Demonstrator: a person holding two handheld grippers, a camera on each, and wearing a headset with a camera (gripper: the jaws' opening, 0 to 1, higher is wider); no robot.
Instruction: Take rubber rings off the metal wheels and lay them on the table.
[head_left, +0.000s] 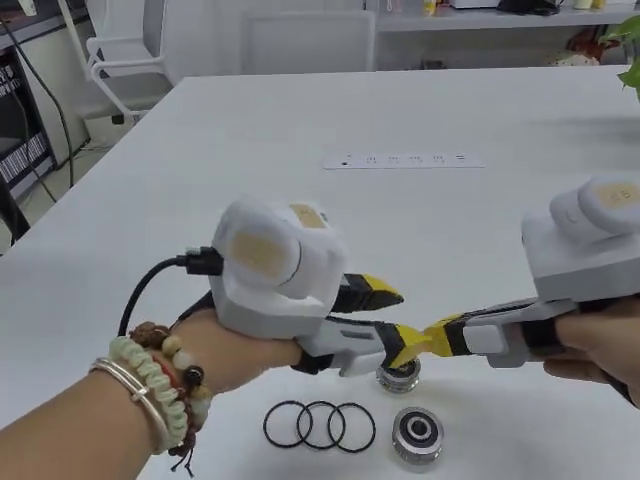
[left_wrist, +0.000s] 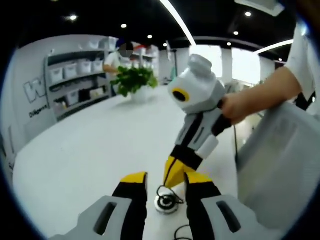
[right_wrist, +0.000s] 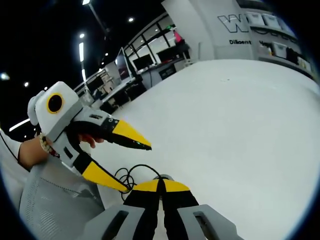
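A small metal wheel (head_left: 398, 378) stands on the white table (head_left: 300, 150), just under both grippers. My left gripper (head_left: 402, 320) is open, and the wheel (left_wrist: 166, 203) lies between its yellow-tipped jaws (left_wrist: 167, 179). My right gripper (head_left: 428, 335) comes in from the right, shut, its tips (left_wrist: 171, 181) touching down at the wheel's top. I cannot tell whether a rubber ring is pinched in it. Three black rubber rings (head_left: 320, 425) lie overlapping in a row on the table near me. A second metal wheel (head_left: 417, 437) stands to their right.
A white power strip (head_left: 405, 160) lies flat farther back on the table. White chairs (head_left: 120, 50) stand beyond the far left corner. A green plant (left_wrist: 132, 80) sits at the table's far right end. A black cable (head_left: 150, 285) trails from the left gripper.
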